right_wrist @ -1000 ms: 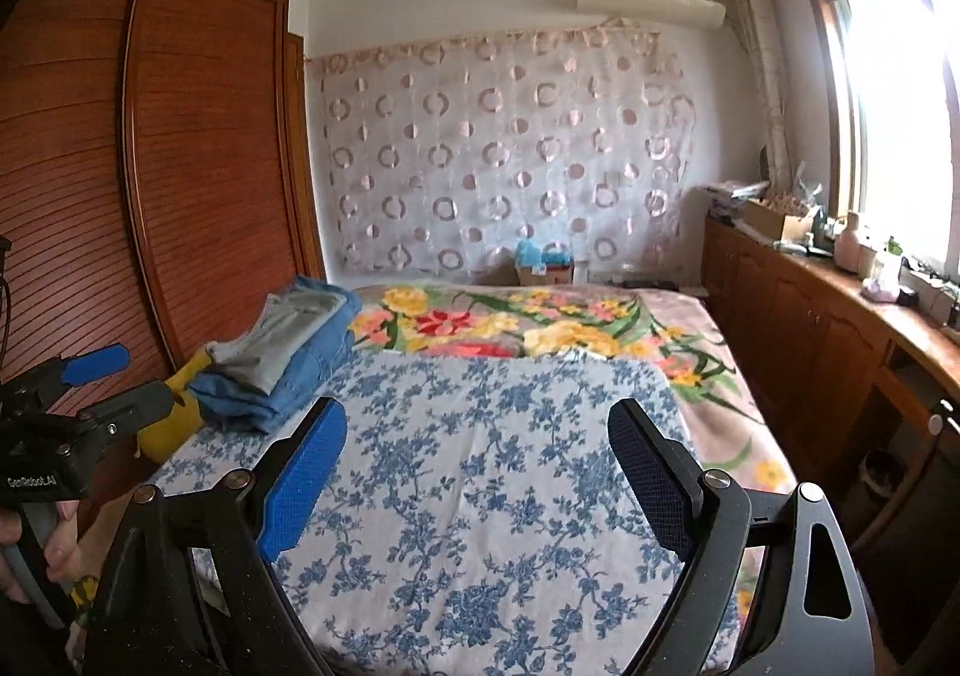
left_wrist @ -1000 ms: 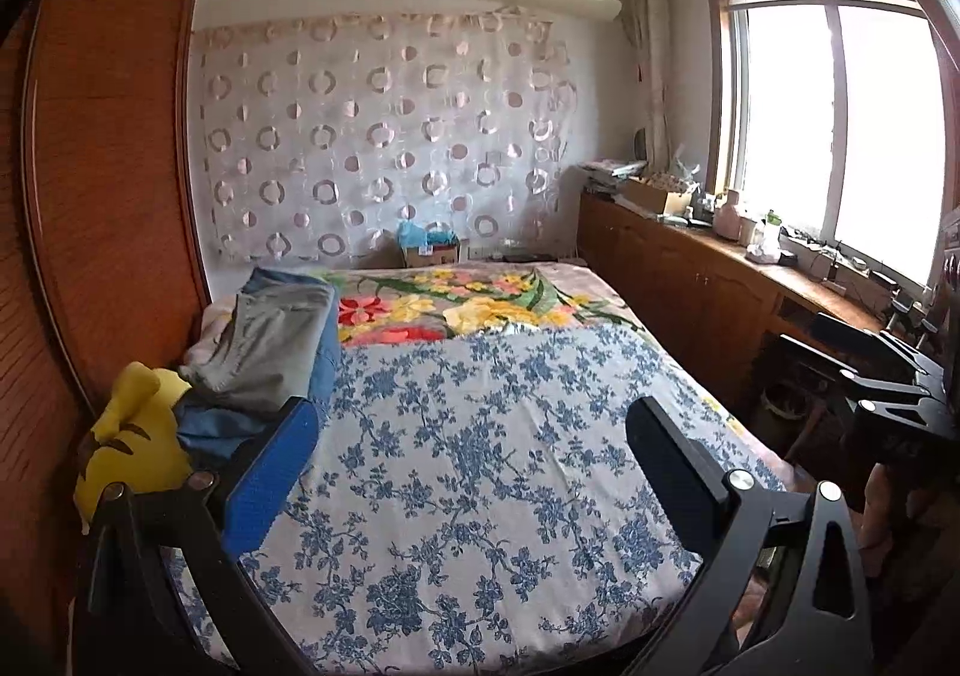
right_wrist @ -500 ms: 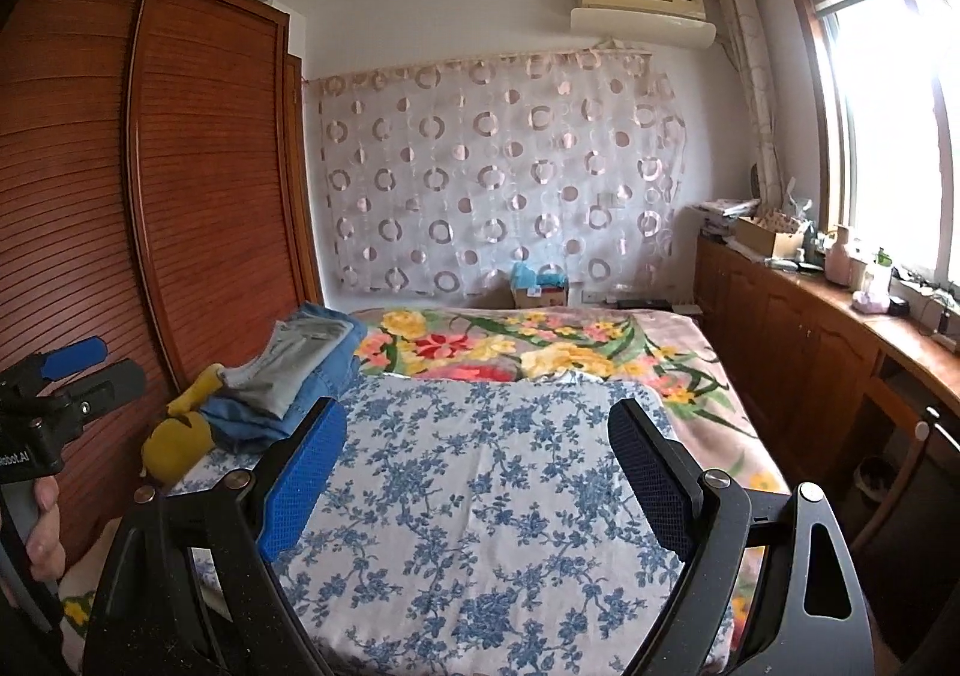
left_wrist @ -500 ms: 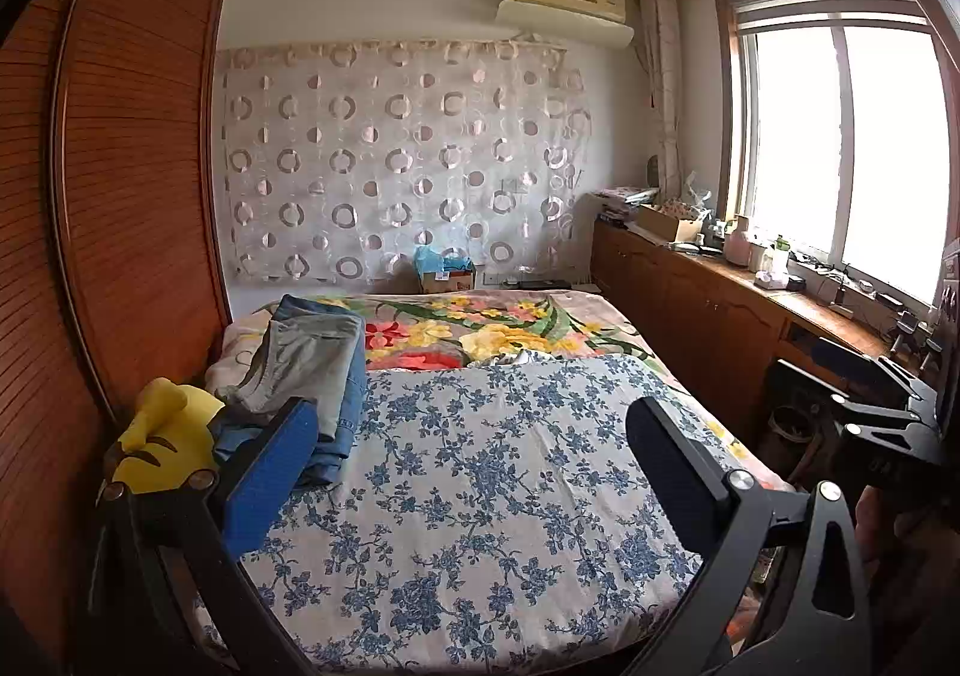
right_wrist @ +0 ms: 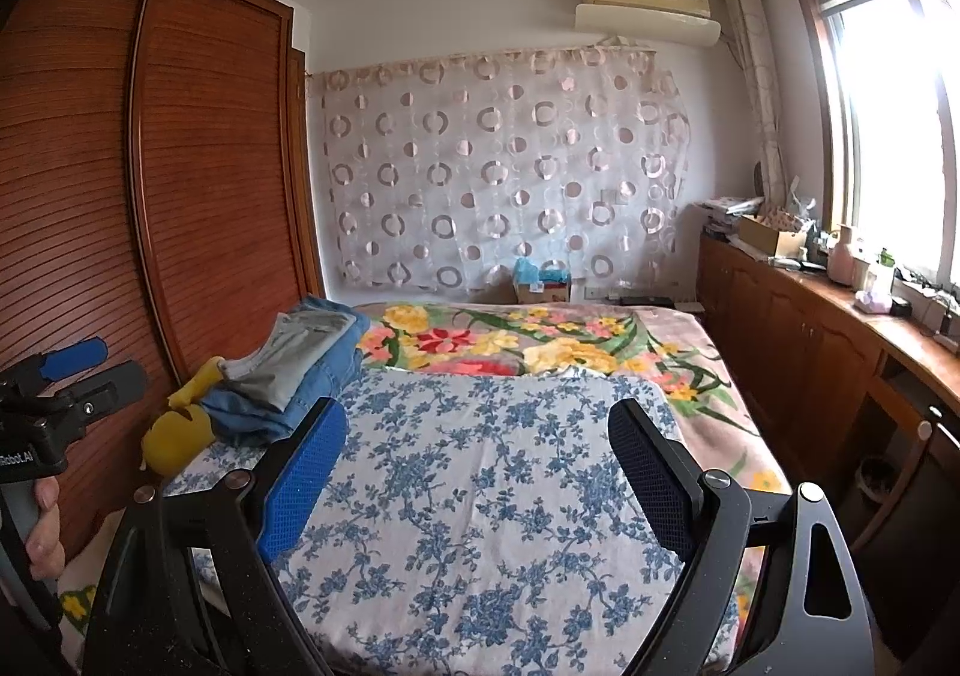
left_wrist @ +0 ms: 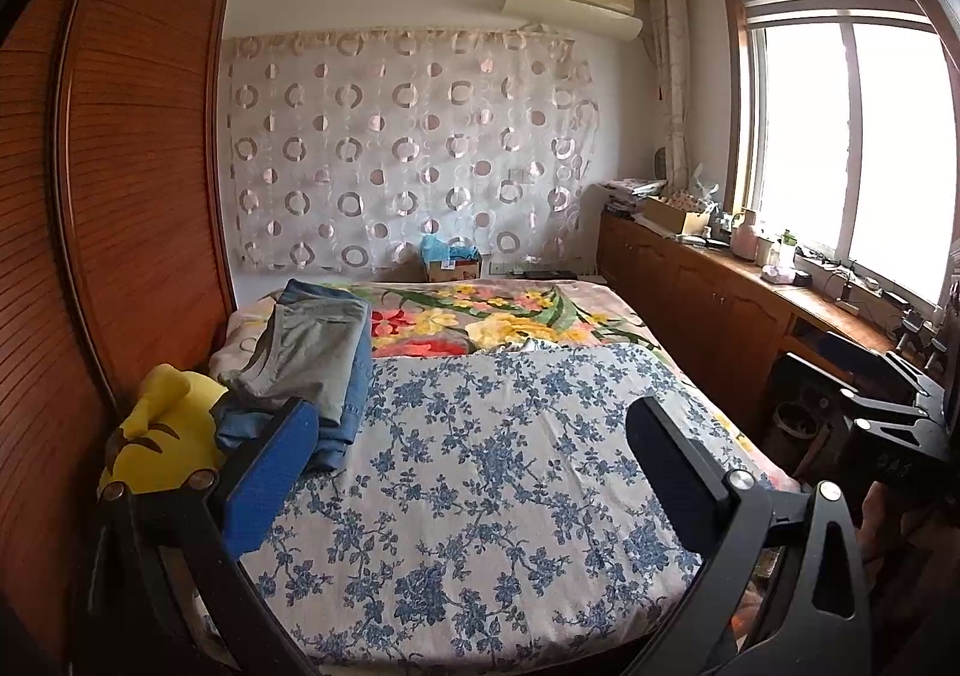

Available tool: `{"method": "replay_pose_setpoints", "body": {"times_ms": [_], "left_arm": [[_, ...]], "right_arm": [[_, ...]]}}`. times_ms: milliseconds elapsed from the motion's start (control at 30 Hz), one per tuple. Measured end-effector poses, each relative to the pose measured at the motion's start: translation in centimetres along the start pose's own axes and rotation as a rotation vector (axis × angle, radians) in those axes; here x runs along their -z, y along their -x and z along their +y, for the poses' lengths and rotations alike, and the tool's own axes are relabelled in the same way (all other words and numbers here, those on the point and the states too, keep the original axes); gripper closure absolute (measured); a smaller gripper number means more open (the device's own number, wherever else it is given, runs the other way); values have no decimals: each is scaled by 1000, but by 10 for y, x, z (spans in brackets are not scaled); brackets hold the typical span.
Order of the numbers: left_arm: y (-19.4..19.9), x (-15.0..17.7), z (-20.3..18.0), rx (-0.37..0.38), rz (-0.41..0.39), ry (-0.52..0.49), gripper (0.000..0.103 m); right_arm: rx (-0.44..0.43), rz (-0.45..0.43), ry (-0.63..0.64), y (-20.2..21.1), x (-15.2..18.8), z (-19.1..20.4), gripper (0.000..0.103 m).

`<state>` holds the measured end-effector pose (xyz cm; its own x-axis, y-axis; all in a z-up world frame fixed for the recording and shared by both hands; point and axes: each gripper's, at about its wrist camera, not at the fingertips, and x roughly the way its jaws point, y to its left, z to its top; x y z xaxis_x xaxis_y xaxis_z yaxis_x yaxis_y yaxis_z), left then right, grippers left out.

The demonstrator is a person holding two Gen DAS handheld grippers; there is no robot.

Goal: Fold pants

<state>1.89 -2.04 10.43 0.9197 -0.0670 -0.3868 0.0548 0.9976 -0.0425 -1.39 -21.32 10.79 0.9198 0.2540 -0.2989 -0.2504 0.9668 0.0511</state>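
Note:
A stack of folded pants (left_wrist: pixel 312 352), grey on top of blue jeans, lies at the left side of the bed; it also shows in the right wrist view (right_wrist: pixel 294 364). My left gripper (left_wrist: pixel 474 436) is open and empty, held above the near end of the blue-flowered sheet (left_wrist: pixel 480 466). My right gripper (right_wrist: pixel 477 448) is open and empty, also above the sheet (right_wrist: pixel 480 484), well short of the stack. The left gripper shows at the left edge of the right wrist view (right_wrist: pixel 90 370). The right gripper shows at the right edge of the left wrist view (left_wrist: pixel 864 382).
A yellow plush toy (left_wrist: pixel 162 436) lies beside the stack against the wooden wardrobe (left_wrist: pixel 132 165). A flowered blanket (left_wrist: pixel 492 316) covers the far half of the bed. A wooden counter with clutter (left_wrist: pixel 750 280) runs along the right under the window.
Both grippers have pulled back and tilted up, so the bed looks farther off and more of the wall and ceiling shows. Both stay open and empty. The pants stack has not moved.

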Motion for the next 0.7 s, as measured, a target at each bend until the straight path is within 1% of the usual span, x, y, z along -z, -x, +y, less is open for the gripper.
{"method": "replay_pose_setpoints", "body": {"times_ms": [700], "left_arm": [[-6, 2, 1, -9, 9, 1, 0]], "right_arm": [[-3, 2, -2, -4, 3, -4, 13]]}}
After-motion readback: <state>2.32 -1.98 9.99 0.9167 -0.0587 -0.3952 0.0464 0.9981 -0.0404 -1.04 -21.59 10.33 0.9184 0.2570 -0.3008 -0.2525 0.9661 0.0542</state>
